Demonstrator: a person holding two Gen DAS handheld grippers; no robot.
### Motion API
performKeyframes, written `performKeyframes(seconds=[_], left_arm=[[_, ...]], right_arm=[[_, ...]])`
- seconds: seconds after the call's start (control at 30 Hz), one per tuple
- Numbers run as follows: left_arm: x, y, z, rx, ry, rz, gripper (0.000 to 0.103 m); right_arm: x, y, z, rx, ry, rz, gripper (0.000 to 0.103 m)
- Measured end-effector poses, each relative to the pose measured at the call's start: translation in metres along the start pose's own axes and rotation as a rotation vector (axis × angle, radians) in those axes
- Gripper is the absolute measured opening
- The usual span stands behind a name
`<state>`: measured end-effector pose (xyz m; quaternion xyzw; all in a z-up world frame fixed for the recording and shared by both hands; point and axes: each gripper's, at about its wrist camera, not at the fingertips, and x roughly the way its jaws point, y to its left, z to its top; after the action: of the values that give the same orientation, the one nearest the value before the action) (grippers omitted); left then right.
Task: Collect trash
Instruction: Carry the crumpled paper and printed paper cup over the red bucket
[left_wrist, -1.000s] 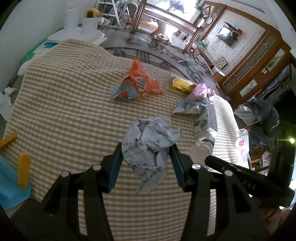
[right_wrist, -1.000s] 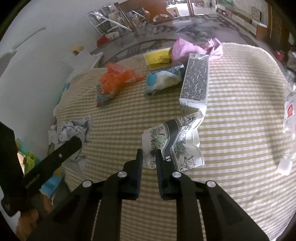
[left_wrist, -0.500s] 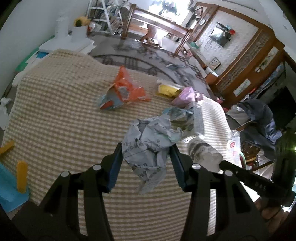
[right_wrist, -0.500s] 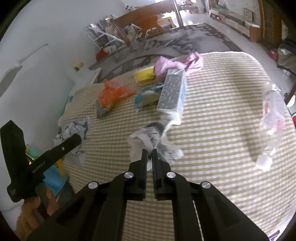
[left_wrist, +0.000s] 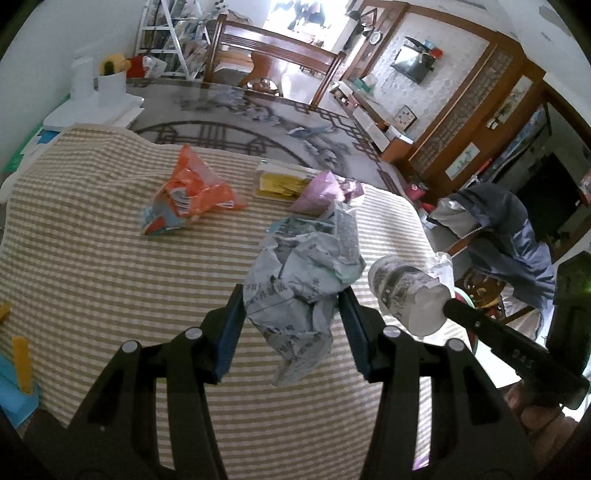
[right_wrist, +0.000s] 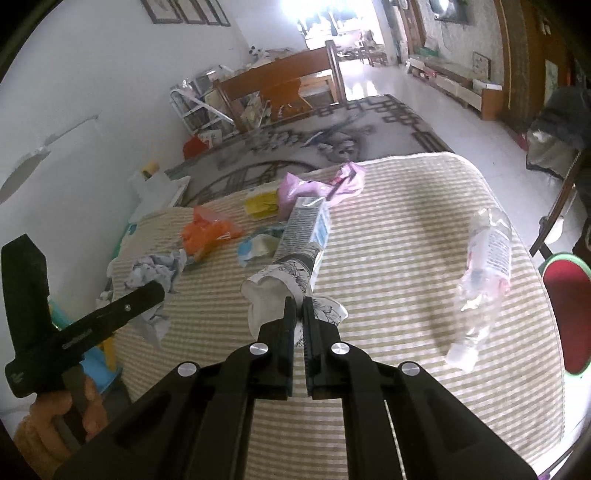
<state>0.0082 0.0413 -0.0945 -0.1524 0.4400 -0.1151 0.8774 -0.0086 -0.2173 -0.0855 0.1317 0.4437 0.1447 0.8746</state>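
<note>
In the left wrist view, the left tongs are clamped part-way on a crumpled grey-white ball of printed newspaper, one blue pad on each flank, its loose tail hanging below the tips and clear of the beige-and-white striped cloth on the worktop. The ball looks very light and soft, so it should squash rather than slip; a hold across its thick middle, as here, seems safer than one on the tail, which could tear or unfold. Beyond the tips lie an orange crinkled plastic snack bag, a yellow flat packet and a pink crumpled plastic bag; to the right of the tips hangs a flattened paper cup with a black-and-white floral print, held by the other tool. Compared with a second ago, the paper ball sits the same in the pads, but the cloth looks farther below and the cup has come up beside it. In the right wrist view, the right tongs are nearly shut, pinching the cup's thin wall at its edge; the cup is light, limp and easily creased, so a firm pinch on a doubled fold seems best. A second ago the jaws stood wider with the cup lying on the cloth; they have just closed on it, and it now hangs off the cloth. A crushed clear plastic bottle lies well to the right of the tips, and a blue-and-white rectangular carton just beyond them.
</note>
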Motion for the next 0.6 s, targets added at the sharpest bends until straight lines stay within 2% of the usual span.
performKeyframes(seconds=[0.6], left_arm=[[0.023, -0.073, -0.010, 0.043, 0.025, -0.005, 0.049]], right_arm=[[-0.028, -0.057, 0.004, 0.001, -0.017, 0.010, 0.004]])
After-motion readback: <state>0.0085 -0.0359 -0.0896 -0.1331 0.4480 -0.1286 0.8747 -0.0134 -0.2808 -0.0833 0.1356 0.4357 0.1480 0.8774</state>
